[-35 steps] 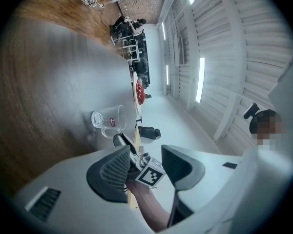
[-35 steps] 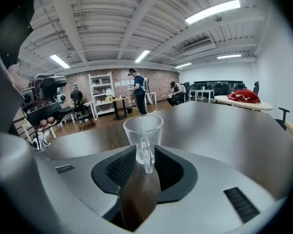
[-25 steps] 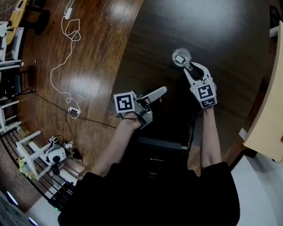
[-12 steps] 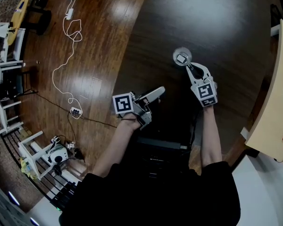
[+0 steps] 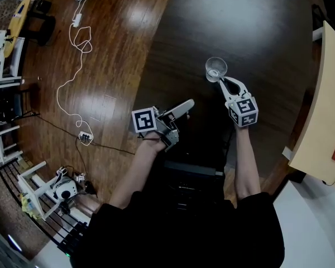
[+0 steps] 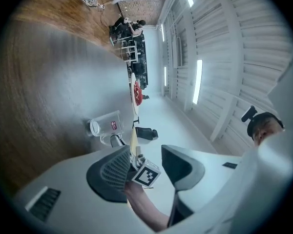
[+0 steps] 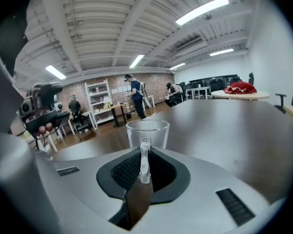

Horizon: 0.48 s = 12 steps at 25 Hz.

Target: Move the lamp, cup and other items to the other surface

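Since our right claw (image 5: 223,82) has just been closing onto the cup (image 5: 216,68) handle (image 7: 145,157), we've got it pinched. The cup stands upright on the counter (image 5: 257,32) at that claw's 12 o'clock. Our left claw (image 5: 184,107) is released and empty, farther off at the cup's 7 o'clock.

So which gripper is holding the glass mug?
The right gripper: its jaws have just been closing on the handle of the glass mug. The left gripper stands open and empty, apart from it.
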Each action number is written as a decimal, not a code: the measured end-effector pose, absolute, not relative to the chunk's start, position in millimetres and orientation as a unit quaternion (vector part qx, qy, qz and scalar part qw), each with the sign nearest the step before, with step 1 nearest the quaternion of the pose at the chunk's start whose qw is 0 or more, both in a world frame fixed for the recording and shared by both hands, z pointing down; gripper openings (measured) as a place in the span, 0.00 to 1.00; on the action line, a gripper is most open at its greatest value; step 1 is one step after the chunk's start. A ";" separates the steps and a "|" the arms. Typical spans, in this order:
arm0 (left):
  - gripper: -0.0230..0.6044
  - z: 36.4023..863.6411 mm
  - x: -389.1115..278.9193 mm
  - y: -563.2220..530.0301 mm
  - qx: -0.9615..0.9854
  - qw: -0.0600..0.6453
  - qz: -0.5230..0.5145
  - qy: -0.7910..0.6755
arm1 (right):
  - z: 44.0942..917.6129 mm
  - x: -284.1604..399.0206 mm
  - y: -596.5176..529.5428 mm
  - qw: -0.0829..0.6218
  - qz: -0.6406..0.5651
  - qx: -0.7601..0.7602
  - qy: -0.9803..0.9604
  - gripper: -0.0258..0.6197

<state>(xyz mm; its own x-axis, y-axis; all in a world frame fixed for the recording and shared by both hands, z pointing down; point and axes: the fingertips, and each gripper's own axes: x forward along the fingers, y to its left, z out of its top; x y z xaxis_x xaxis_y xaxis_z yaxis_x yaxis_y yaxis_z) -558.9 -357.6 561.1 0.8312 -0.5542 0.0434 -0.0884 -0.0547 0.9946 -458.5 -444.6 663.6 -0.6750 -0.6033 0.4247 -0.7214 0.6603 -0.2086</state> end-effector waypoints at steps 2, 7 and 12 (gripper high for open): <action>0.39 554.8 -565.9 -353.4 0.706 0.647 -0.184 -0.223 | 658.1 -455.7 -437.4 0.119 0.240 0.384 -0.884 0.12; 0.39 543.2 -582.0 -343.3 0.711 0.644 -0.190 -0.211 | 638.4 -449.8 -417.3 0.040 0.327 0.412 -0.849 0.12; 0.39 528.5 -589.1 -335.5 0.720 0.640 -0.197 -0.184 | 604.1 -441.2 -397.8 -0.022 0.353 0.439 -0.826 0.12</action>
<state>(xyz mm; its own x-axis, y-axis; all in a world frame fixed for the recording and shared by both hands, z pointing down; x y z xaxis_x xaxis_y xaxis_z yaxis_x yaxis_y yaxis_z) -589.1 -335.5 528.5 0.8550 -0.5163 -0.0484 -0.0129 -0.1145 0.9933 -441.2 -397.8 604.1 -0.6128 -0.7416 0.2732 -0.7098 0.3644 -0.6028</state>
